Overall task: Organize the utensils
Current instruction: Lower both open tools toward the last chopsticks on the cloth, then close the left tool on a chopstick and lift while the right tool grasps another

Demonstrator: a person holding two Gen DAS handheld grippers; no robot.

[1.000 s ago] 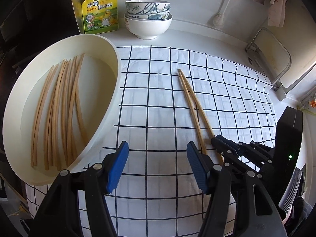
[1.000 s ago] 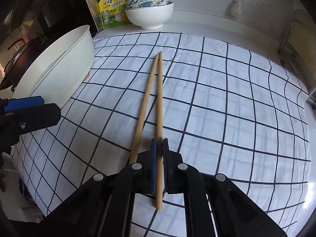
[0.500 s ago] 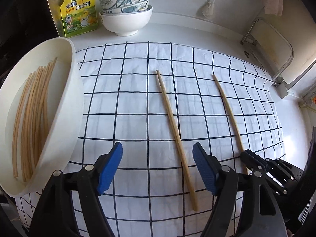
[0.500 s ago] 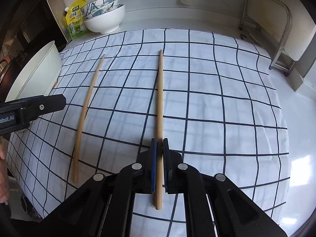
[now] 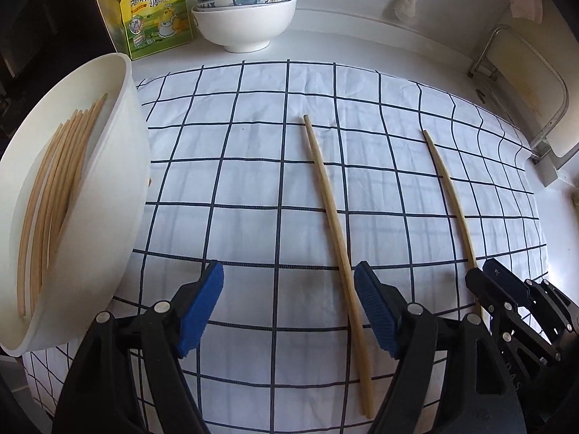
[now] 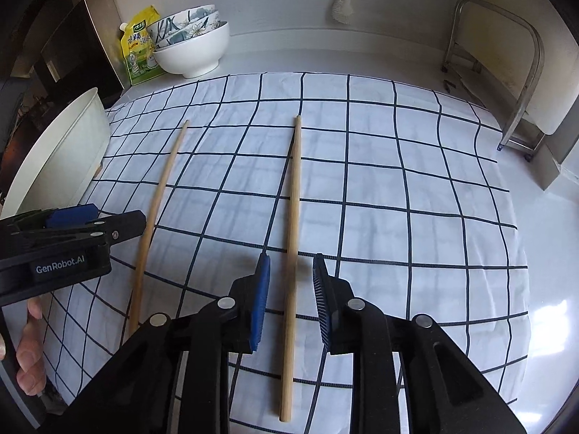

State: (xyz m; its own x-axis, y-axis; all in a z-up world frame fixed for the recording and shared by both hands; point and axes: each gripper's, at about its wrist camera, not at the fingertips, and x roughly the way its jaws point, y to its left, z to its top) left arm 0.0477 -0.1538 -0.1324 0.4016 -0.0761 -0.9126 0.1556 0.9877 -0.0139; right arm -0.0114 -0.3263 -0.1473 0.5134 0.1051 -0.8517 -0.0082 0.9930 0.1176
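Note:
Two wooden chopsticks lie apart on the checked cloth [image 5: 239, 188]. The left chopstick [image 5: 334, 217] lies just inside my left gripper's right finger; it also shows in the right wrist view [image 6: 153, 213]. The right chopstick [image 6: 293, 213] lies between my right gripper's open jaws, untouched; it also shows in the left wrist view [image 5: 452, 195]. My left gripper [image 5: 289, 307] is open and empty. My right gripper [image 6: 291, 300] is open. A white oval tub [image 5: 119, 195] at the left holds several chopsticks [image 5: 54, 188].
A stack of bowls [image 5: 246, 11] and a yellow seasoning pouch [image 5: 155, 14] stand at the back left. A metal rack [image 6: 506, 72] stands at the right. The cloth's right edge meets the bare counter [image 6: 550, 289].
My right gripper carried one chopstick to the right, away from the other, then opened and let it go on the cloth. My left gripper moved right, away from the tub.

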